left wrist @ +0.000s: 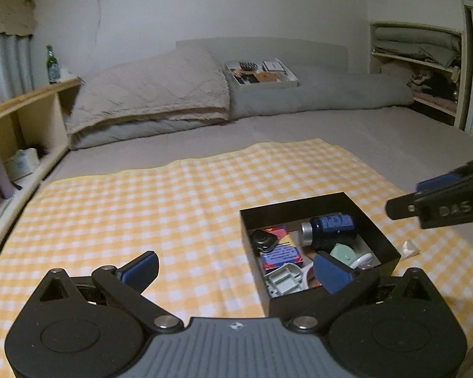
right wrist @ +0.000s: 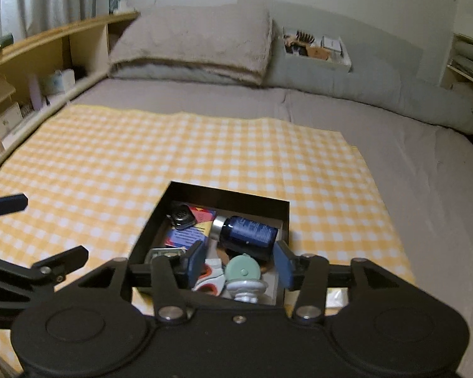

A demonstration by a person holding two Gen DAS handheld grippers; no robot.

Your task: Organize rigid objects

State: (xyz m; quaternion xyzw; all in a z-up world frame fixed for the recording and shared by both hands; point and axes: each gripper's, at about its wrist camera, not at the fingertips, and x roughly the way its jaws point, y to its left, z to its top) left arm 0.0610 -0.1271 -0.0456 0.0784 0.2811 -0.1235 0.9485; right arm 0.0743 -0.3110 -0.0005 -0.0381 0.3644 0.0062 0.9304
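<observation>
A black open box point(left wrist: 293, 203) point(right wrist: 230, 192) sits on a yellow checked cloth point(left wrist: 142, 201). Inside lie a dark blue bottle point(left wrist: 329, 225) point(right wrist: 246, 230) on its side, a black key fob point(right wrist: 181, 215), a colourful card box point(right wrist: 186, 236), a mint round case point(right wrist: 242, 266), orange-handled scissors point(right wrist: 209, 278) and a white knob point(right wrist: 246, 288). My left gripper point(left wrist: 236, 269) stands wide open over the cloth at the box's near left corner, empty. My right gripper point(right wrist: 239, 261) hovers above the box's near end, its blue pads apart and gripping nothing.
The cloth covers a grey bed point(right wrist: 425, 189). A beige pillow point(left wrist: 148, 94), a grey bolster point(left wrist: 331, 94) and a white tray of small items point(left wrist: 261, 75) lie at the far end. A wooden shelf unit point(left wrist: 22, 116) with a green bottle point(left wrist: 52, 64) runs along the left. A small white wrapper point(left wrist: 410, 247) lies right of the box.
</observation>
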